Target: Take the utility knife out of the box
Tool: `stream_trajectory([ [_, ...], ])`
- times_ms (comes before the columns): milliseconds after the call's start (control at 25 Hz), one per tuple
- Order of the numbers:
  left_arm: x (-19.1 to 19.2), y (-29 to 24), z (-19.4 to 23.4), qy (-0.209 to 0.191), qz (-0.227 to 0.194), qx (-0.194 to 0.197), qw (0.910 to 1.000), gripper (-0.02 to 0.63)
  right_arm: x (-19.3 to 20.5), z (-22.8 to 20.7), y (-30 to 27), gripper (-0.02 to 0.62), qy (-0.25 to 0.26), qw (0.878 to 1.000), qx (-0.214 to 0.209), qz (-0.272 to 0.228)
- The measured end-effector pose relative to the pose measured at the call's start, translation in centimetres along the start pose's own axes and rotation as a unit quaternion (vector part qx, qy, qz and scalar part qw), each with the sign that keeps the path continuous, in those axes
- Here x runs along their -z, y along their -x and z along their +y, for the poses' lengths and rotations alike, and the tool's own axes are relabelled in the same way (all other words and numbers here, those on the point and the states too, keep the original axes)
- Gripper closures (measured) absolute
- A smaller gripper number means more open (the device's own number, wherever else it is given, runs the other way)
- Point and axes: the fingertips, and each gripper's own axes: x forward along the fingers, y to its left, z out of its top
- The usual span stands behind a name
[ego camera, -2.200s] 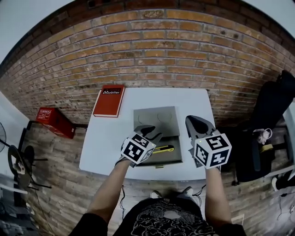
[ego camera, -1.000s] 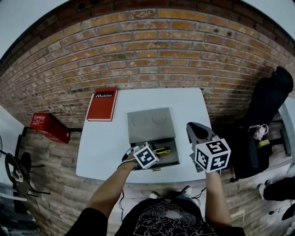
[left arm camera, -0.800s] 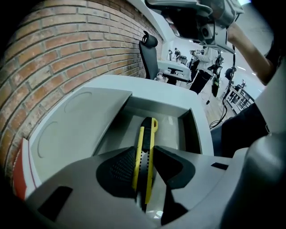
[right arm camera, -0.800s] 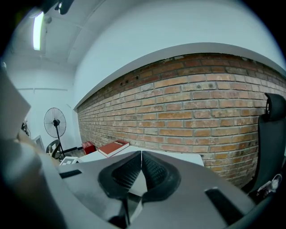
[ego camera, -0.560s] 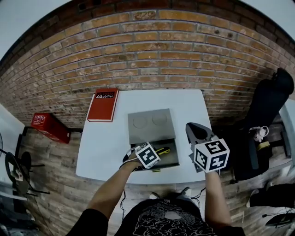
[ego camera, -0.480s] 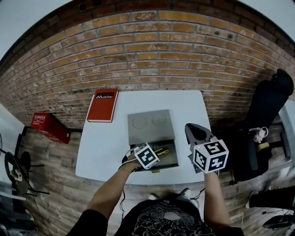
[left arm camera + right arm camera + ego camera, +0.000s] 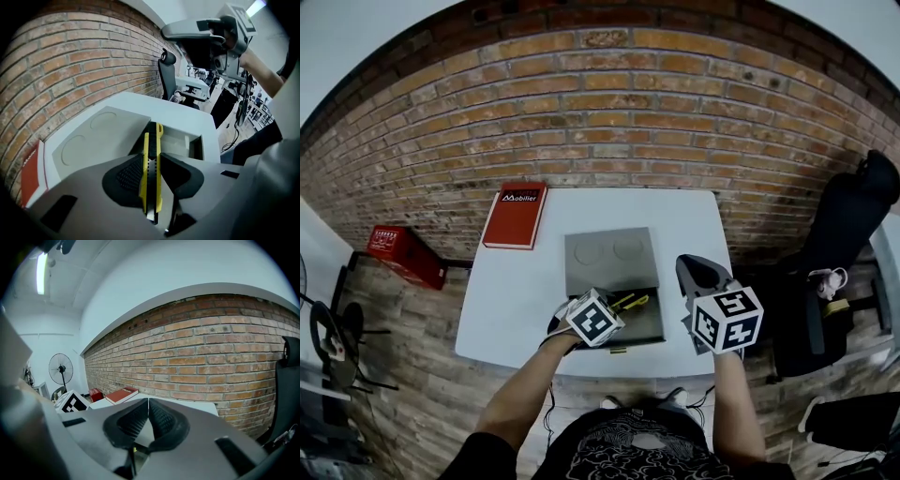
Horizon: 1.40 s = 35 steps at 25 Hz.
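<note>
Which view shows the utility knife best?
Left gripper view: the utility knife sits large and centred, clamped between the left tool's pads. Head view shows only a small yellow sliver. Right gripper view shows nothing recognisable of it.

You are raising your left gripper [image 7: 151, 158] out of the open box [image 7: 648, 321], where a second ago you were holding it low over the tray. Its jaws, which were standing wide two seconds ago, are now pressing on both sides of the yellow utility knife [image 7: 146, 187]. The knife is coming up with the gripper: in the head view it is no longer lying flat in the tray but is tilting, its far end pointing up toward the lid
</note>
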Motion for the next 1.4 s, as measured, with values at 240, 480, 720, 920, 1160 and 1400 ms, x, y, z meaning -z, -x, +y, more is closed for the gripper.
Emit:
stream_trajectory([
  [240, -3.2, 2.7, 1.7, 0.018, -0.065, -0.032, 0.9972, 0.477, -0.4, 0.5, -0.4, 0.575, 0.006, 1.0, -0.007, -0.003],
  [480, -5.7, 6.2, 3.8, 0.035, -0.12, -0.071, 0.9896, 0.477, -1.2, 0.4, -0.4, 0.575, 0.014, 1.0, -0.005, -0.01],
  [720, -7.9, 10.5, 6.8, 0.074, -0.187, -0.118, 0.9725, 0.477, -2.7, 0.0, 0.1, 0.575, 0.017, 1.0, -0.001, -0.023],
  [920, -8.6, 14.2, 8.7, 0.102, -0.237, -0.162, 0.9525, 0.477, -3.9, -0.1, 0.5, 0.575, 0.023, 0.999, 0.001, -0.036],
  [1160, -9.0, 18.6, 10.0, 0.132, -0.3, -0.213, 0.9205, 0.477, -5.5, 0.3, 0.9, 0.575, 0.032, 0.998, 0.001, -0.054],
  [1400, -8.5, 21.5, 10.2, 0.161, -0.351, -0.257, 0.8861, 0.477, -6.4, 0.2, 1.5, 0.575, 0.039, 0.997, 0.003, -0.07],
])
